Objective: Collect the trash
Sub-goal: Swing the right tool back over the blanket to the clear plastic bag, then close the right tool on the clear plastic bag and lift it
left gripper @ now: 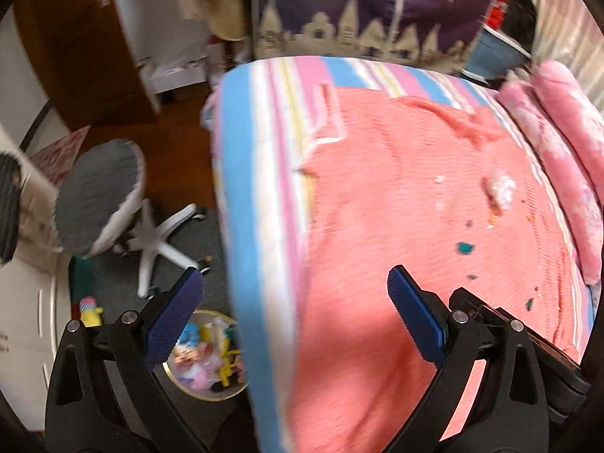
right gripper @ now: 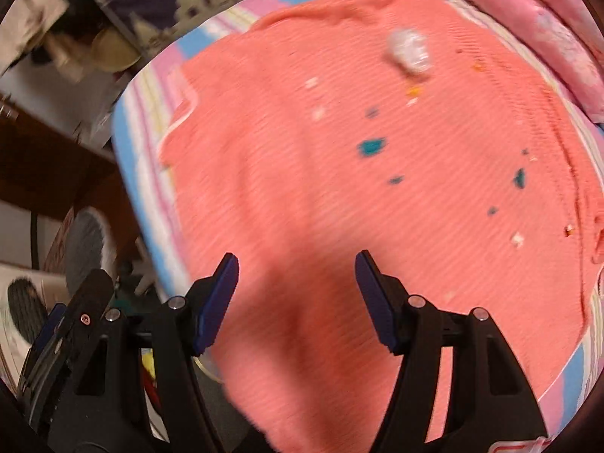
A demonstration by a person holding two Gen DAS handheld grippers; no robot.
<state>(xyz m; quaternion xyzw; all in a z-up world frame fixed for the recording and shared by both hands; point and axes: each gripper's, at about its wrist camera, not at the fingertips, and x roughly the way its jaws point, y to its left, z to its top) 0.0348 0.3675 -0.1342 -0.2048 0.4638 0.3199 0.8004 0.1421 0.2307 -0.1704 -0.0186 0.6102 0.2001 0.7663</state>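
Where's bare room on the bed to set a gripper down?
Free: the coral blanket between the striped sheet edge and the teal scrap, plus the near stretch ahead of the open right gripper. Crowded: far right, around the crumpled white wad, small scraps scatter toward the pink quilt.

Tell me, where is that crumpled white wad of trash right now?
The white wad lies on the coral blanket at the far side of the bed, close to the pink pillow, with small teal scraps scattered nearer the open grippers.
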